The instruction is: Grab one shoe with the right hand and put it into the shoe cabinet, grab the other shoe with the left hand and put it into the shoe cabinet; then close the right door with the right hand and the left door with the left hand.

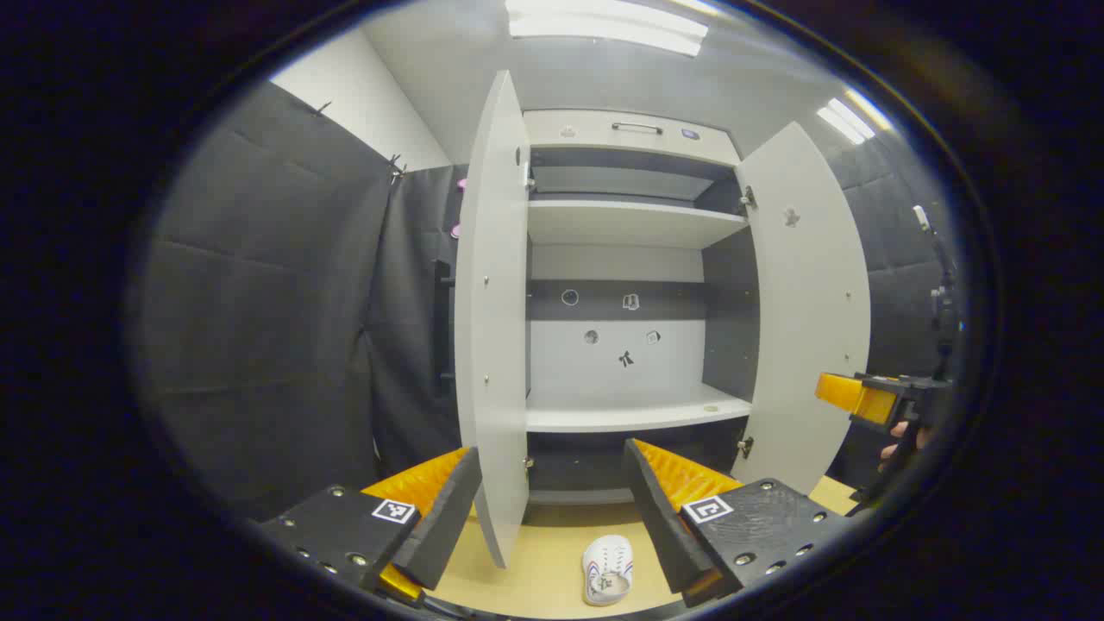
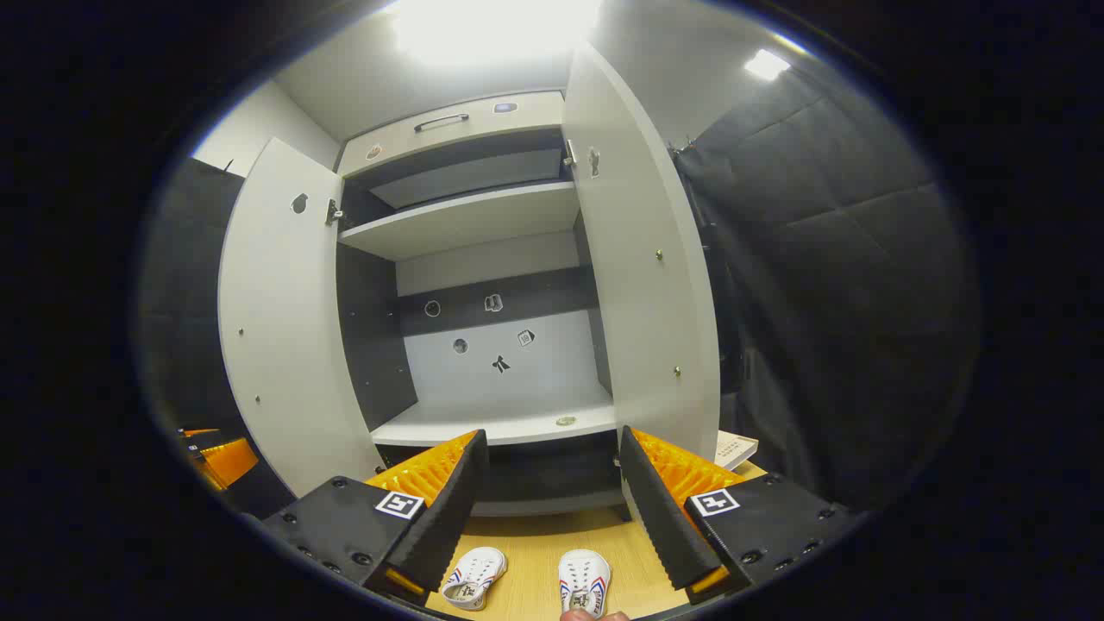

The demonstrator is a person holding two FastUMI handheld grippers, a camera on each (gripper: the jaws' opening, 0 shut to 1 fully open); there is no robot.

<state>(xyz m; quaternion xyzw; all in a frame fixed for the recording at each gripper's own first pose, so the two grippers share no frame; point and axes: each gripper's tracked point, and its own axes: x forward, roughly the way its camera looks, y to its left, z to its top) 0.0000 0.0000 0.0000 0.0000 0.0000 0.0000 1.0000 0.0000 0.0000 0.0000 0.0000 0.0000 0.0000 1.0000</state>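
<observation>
Nothing stowed yet: both shoes lay on the desk, cabinet doors open.

Both small white lace-up shoes (image 2: pixel 473 578) (image 2: pixel 584 582) sat on the wooden desk (image 2: pixel 535 535) just below the spread, empty right tool (image 2: pixel 552 492); the left tool (image 1: pixel 552 500), also spread, faced the pale grey shoe cabinet (image 1: pixel 630 224), its shelves bare.

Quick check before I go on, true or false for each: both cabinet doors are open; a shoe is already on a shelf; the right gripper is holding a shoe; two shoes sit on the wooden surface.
1. Both cabinet doors, left door and right door, are open. True.
2. A shoe is already on the middle shelf. False: no shoe lies on it.
3. The right gripper is holding a shoe. False: it is open with nothing between its fingers.
4. Two shoes, left shoe and right shoe, sit on the wooden surface. True.
</observation>
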